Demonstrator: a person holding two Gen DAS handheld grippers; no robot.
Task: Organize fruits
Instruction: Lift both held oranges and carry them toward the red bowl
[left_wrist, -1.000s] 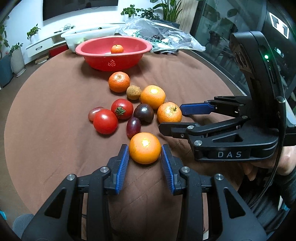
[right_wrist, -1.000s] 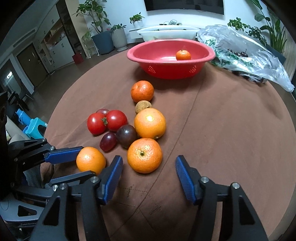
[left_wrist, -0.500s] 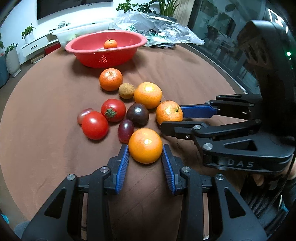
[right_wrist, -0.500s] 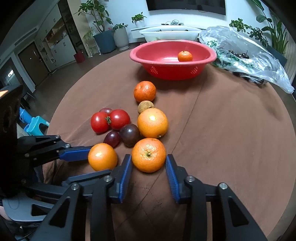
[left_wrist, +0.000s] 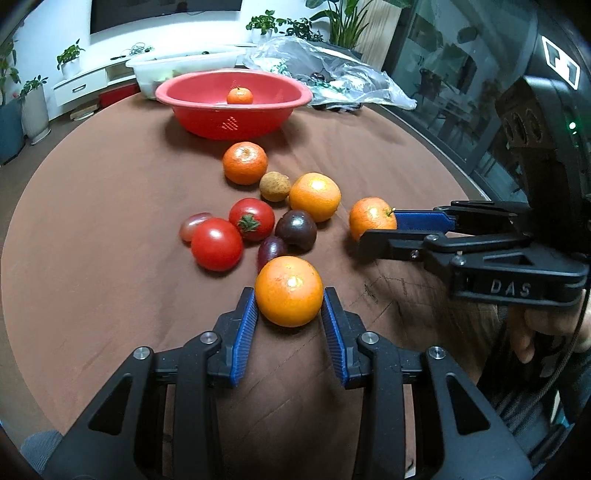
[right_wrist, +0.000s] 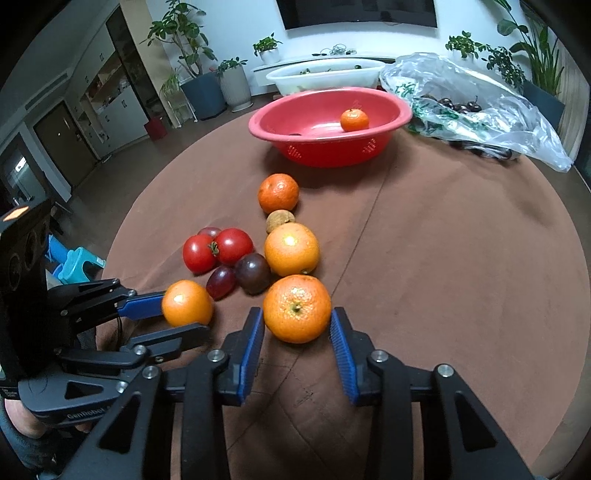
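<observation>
Both grippers have an orange now. The left gripper (left_wrist: 289, 320) was already clamped on its orange (left_wrist: 289, 291) near the table's (left_wrist: 92, 221) front edge a second ago and it hasn't let go; the blue pads press both sides of the fruit. The right gripper (right_wrist: 297, 349) is the one that changed: a second ago its jaws stood wide around the stemmed orange (right_wrist: 297, 308), and now they're squeezed onto it, pads touching either side. That orange has also come away from the pile a bit; from the left wrist view it sits clear of the plum (left_wrist: 296, 229) and the other orange (left_wrist: 314, 196) it was nestled against before. The rest hasn't budged: two tomatoes (left_wrist: 236, 236), a grape (left_wrist: 271, 249), a brown longan-looking thing (left_wrist: 274, 187) and a mandarin (left_wrist: 245, 163) strung out toward the red bowl (left_wrist: 207, 118) at the far edge, with one small mandarin (left_wrist: 239, 96) inside. A plastic bag (right_wrist: 480, 107) lies at the far right edge beside the bowl.
</observation>
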